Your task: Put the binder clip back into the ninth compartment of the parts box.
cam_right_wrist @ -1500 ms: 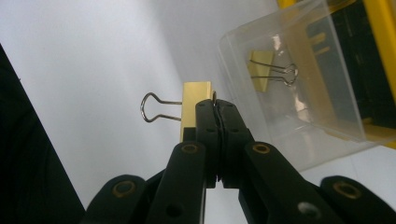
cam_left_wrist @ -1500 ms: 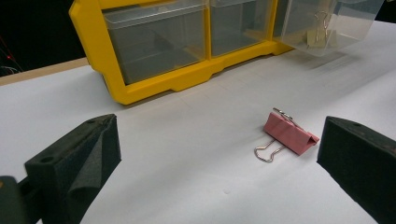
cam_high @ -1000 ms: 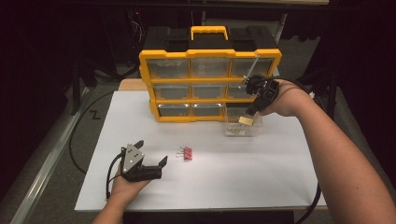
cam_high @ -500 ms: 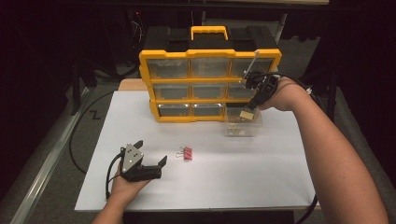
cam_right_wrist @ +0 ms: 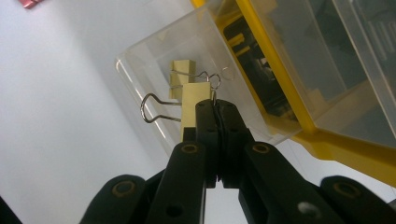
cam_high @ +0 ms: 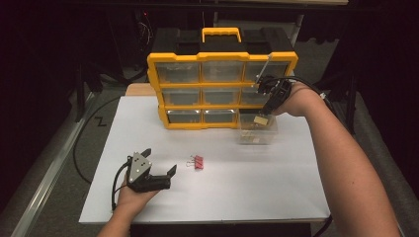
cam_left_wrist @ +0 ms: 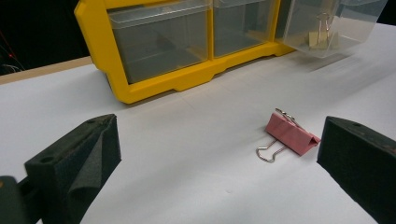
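Your right tool (cam_high: 263, 114) hangs over the clear drawer (cam_high: 257, 131) that sits pulled out on the white tabletop (cam_high: 247, 187), just in front of the bottom right slot of the yellow organizer (cam_high: 222, 91). Its jaws are pressed together, and in the right gripper view they pinch one wire handle of a pale yellow binder clip (cam_right_wrist: 194, 109), so the clip dangles from the tip above the open drawer. A second pale yellow clip (cam_right_wrist: 181, 73) lies inside that drawer, below the one you hold. Your forearm reaches in from the right side, with the tool pointing down and toward the organizer.

Your left tool (cam_high: 158, 175) rests low on the tabletop near the front left corner, cradled in your hand, and its jaws stand wide apart with nothing between them. A pink binder clip (cam_left_wrist: 292, 135) lies on the tabletop just ahead of it, closer to the right-hand jaw in the left gripper view, untouched, its wire handles spread toward you. It sits well apart from the drawer.
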`<state>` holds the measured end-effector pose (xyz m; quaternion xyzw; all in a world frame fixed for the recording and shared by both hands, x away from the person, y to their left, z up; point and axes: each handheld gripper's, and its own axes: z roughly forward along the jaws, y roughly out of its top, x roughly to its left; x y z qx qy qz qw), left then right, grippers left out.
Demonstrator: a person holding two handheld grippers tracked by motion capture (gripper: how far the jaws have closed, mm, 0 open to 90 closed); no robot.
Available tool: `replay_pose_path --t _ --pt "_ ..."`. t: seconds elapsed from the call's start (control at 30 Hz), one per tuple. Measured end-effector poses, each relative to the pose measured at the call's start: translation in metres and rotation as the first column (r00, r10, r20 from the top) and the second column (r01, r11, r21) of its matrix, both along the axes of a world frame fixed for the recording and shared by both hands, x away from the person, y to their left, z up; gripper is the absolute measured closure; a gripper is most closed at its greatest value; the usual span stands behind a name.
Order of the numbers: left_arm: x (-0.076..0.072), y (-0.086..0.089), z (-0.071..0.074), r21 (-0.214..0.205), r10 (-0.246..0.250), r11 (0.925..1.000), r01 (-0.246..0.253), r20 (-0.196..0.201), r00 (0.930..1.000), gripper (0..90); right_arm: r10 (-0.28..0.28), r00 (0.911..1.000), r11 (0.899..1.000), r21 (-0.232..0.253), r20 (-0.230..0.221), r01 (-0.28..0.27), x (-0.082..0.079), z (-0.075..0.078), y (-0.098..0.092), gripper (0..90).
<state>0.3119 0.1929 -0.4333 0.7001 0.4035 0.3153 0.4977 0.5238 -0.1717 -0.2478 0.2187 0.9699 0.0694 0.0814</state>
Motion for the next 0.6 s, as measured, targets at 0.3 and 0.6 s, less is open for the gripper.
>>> replay_pose_path --t 0.3,0.6 --pt "0.0 0.0 0.0 -0.001 0.0 1.0 0.0 0.0 1.0 0.3 -0.021 0.9997 1.0 -0.023 0.008 0.021 0.007 -0.011 -0.003 90.0" --pt "0.0 0.0 0.0 -0.001 0.002 1.0 -0.002 -0.001 1.0 0.3 -0.038 0.9993 0.999 -0.012 0.002 0.038 0.01 -0.02 -0.008 90.0"
